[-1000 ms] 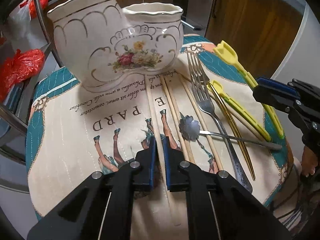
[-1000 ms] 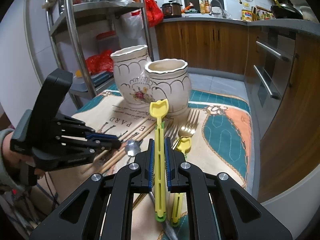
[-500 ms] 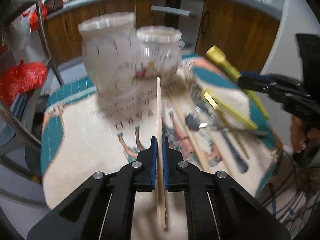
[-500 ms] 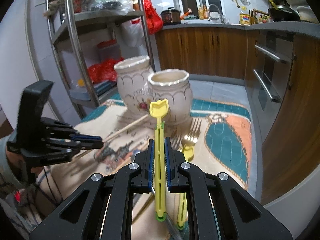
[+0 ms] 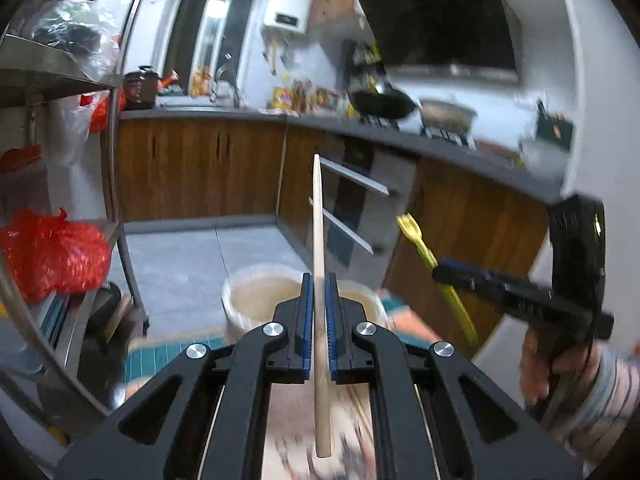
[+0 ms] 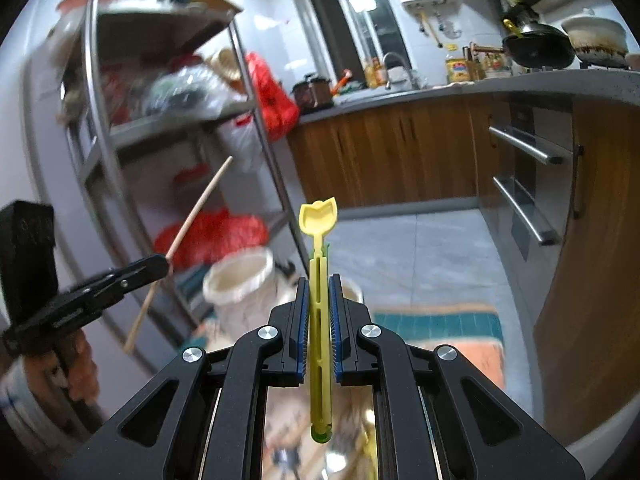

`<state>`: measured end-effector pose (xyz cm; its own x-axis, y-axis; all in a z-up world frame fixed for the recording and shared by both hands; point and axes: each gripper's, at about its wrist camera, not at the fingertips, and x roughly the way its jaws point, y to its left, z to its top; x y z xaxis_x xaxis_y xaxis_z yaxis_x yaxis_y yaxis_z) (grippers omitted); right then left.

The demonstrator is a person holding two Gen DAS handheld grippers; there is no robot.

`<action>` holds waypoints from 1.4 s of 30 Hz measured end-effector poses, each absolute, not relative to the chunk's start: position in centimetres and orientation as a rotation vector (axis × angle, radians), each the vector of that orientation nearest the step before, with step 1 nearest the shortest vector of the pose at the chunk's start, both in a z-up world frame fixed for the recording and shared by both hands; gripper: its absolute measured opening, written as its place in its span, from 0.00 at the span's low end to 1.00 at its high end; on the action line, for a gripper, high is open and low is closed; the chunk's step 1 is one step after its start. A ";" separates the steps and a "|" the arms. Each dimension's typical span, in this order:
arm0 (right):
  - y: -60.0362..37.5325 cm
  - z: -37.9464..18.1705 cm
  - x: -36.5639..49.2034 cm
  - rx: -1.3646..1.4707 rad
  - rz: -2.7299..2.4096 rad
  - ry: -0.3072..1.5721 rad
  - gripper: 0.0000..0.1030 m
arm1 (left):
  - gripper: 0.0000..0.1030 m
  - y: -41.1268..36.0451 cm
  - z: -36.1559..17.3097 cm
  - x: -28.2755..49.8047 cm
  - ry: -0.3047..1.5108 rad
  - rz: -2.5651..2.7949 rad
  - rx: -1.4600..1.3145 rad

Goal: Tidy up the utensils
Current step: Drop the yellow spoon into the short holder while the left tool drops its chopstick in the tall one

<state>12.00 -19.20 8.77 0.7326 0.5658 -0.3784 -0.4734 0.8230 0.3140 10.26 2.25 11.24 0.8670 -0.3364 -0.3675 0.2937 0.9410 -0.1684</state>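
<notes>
My left gripper [image 5: 319, 284] is shut on a wooden chopstick [image 5: 319, 216] and holds it high, pointing up and away. The cream ceramic holder [image 5: 256, 292] sits just below and beyond its fingertips, rim open upward. My right gripper [image 6: 319, 284] is shut on a yellow plastic spork [image 6: 318, 236], lifted above the table. The same holder shows in the right wrist view [image 6: 240, 280], left of the spork. The left gripper with its chopstick [image 6: 192, 216] appears at far left there; the right gripper with the spork [image 5: 424, 244] appears at right in the left wrist view.
The printed table mat [image 6: 440, 324] lies below, blurred, with more utensils on it. A metal shelf rack [image 6: 100, 120] with red bags stands left. Wooden kitchen cabinets [image 6: 400, 156] and an oven front with handles [image 6: 524, 148] line the back and right.
Both grippers have risen and tilted up from the table, each carrying its utensil. The holder, earlier ahead and large, now sits low beneath the fingertips.
</notes>
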 end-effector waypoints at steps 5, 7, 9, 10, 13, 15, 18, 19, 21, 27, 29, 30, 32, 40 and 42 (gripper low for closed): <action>-18.0 8.9 15.6 0.297 0.591 0.468 0.10 | 0.05 3.2 11.9 15.3 0.392 -0.325 -0.207; -17.6 8.6 16.9 0.345 0.606 0.473 0.10 | 0.05 3.4 11.9 16.7 0.377 -0.331 -0.240; -17.3 8.0 18.1 0.388 0.613 0.475 0.10 | 0.05 3.3 11.7 17.7 0.370 -0.313 -0.242; -17.2 7.8 18.5 0.403 0.612 0.476 0.10 | 0.05 3.1 11.5 18.4 0.366 -0.301 -0.241; -16.7 6.6 19.6 0.448 0.595 0.483 0.10 | 0.05 2.7 10.6 19.5 0.366 -0.275 -0.234; -16.1 5.8 19.7 0.422 0.570 0.471 0.10 | 0.05 2.3 9.7 19.3 0.355 -0.261 -0.215; -15.0 5.1 19.5 0.345 0.526 0.458 0.11 | 0.05 1.6 8.6 18.9 0.331 -0.225 -0.157; -14.6 4.7 19.4 0.308 0.512 0.454 0.11 | 0.05 1.5 8.2 18.7 0.328 -0.221 -0.143; -14.3 4.3 19.3 0.272 0.495 0.449 0.11 | 0.05 1.4 7.6 18.4 0.326 -0.215 -0.124; -14.6 3.6 19.0 0.239 0.486 0.442 0.10 | 0.05 1.5 6.2 17.5 0.342 -0.219 -0.099; -14.7 3.4 18.8 0.229 0.488 0.447 0.11 | 0.05 1.7 5.8 17.0 0.351 -0.222 -0.096; -14.6 3.5 18.7 0.226 0.490 0.448 0.11 | 0.05 1.8 5.7 16.8 0.354 -0.222 -0.096; -14.7 3.5 18.2 0.215 0.501 0.449 0.11 | 0.05 2.0 5.5 16.2 0.363 -0.226 -0.094; -14.6 3.0 16.8 0.164 0.527 0.504 0.11 | 0.05 2.5 5.7 14.6 0.393 -0.220 -0.084; -14.4 3.0 16.6 0.148 0.529 0.510 0.11 | 0.05 2.6 5.9 14.3 0.385 -0.214 -0.075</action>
<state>16.56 -14.37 3.03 0.7427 0.5169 -0.4258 -0.4448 0.8560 0.2634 14.29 2.57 5.91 0.9047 -0.2208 -0.3644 0.1925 0.9748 -0.1128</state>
